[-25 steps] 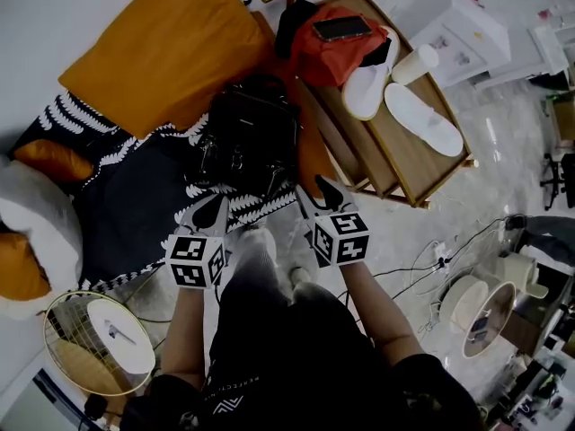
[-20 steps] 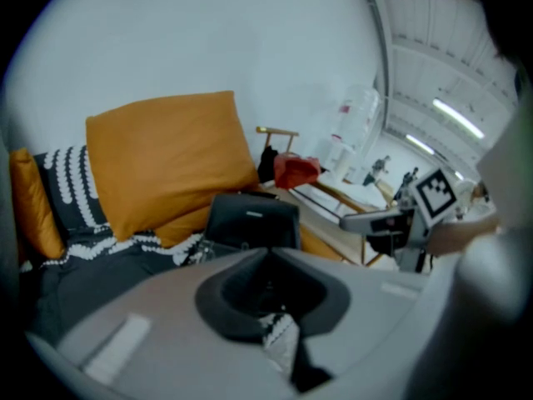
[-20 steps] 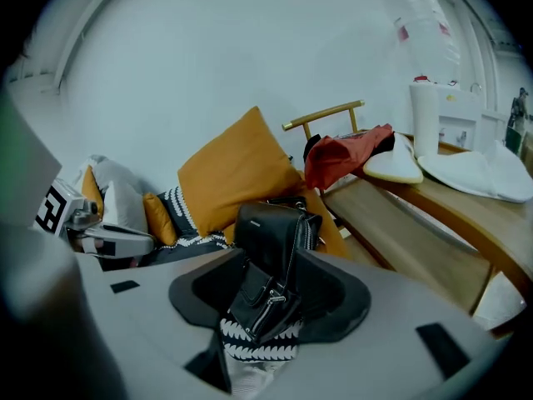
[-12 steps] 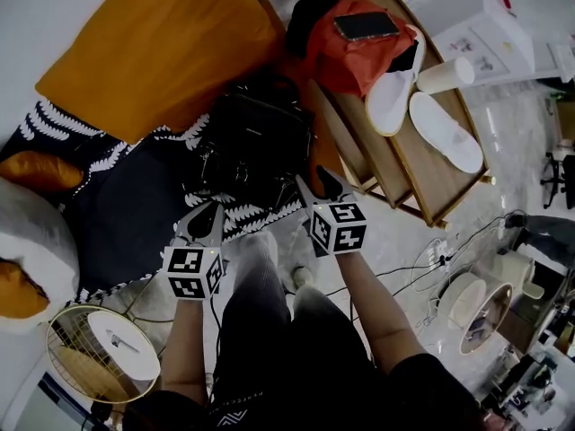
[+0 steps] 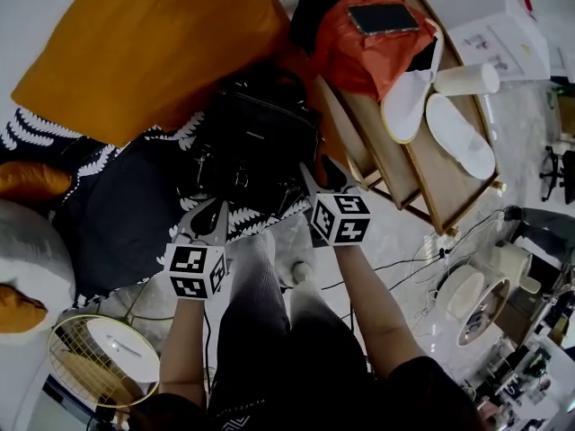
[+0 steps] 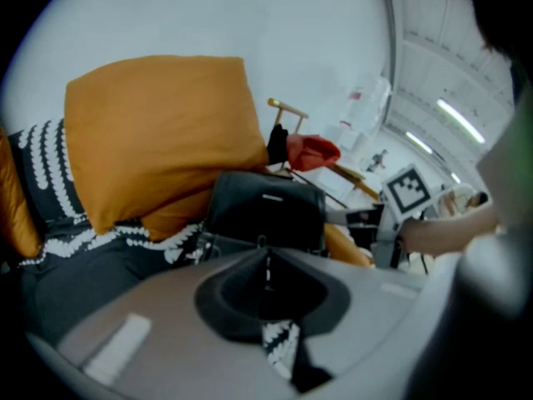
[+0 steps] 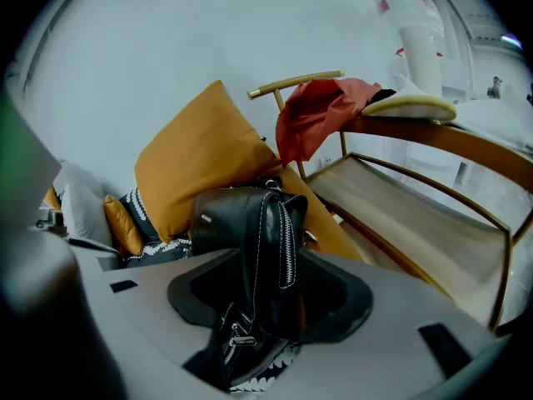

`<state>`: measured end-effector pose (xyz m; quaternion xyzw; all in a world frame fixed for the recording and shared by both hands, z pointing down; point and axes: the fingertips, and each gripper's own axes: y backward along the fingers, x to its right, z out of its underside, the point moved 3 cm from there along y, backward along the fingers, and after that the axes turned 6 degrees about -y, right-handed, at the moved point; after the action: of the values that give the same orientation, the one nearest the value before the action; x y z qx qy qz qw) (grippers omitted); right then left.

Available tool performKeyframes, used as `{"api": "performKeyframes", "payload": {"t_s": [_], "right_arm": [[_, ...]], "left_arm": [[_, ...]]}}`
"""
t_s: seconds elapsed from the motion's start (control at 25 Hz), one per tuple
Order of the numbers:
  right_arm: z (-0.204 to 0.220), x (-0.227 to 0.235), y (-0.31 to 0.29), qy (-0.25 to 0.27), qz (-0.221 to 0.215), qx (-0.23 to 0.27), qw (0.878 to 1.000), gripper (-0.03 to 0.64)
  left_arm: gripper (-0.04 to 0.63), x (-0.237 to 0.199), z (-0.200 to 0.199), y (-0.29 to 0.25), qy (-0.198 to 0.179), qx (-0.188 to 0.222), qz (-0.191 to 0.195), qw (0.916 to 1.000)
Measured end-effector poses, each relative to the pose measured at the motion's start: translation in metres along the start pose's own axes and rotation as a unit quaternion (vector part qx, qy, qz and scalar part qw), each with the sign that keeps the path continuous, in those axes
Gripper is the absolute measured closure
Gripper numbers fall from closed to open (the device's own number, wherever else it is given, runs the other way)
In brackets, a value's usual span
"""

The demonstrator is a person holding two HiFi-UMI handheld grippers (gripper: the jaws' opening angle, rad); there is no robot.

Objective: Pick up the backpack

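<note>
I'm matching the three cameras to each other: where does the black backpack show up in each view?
Head view: the backpack lies just above centre.
Left gripper view: the backpack sits at centre.
Right gripper view: the backpack sits just below centre.
Shared landmark: the orange pillow, next to the backpack in all three views.

There are one backpack (image 5: 260, 142), two slippers (image 5: 409, 106) (image 5: 460, 135), one phone (image 5: 382, 16), one cup (image 5: 467, 79) and one wooden rack (image 5: 422, 182).

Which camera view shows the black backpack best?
The head view: the backpack appears nearly whole from above, lying beside the orange cushion. The left gripper view shows only its upper part; the right gripper view shows one zipped side close up.
</note>
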<state>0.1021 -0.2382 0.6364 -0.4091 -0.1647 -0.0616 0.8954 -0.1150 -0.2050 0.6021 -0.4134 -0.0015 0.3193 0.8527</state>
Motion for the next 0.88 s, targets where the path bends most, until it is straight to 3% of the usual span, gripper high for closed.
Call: {"api": "performKeyframes", "payload": {"t_s": [0.6, 0.88], "right_arm": [[0.001, 0.003, -0.032, -0.005, -0.015, -0.006, 1.000, 0.351], [0.002, -0.006, -0.039, 0.017, 0.018, -0.010, 1.000, 0.402]], "left_arm": [[0.574, -0.019, -0.008, -0.032, 0.014, 0.004, 0.011, 0.9998], [0.574, -0.018, -0.003, -0.032, 0.018, -0.002, 0.013, 0.9997]]}}
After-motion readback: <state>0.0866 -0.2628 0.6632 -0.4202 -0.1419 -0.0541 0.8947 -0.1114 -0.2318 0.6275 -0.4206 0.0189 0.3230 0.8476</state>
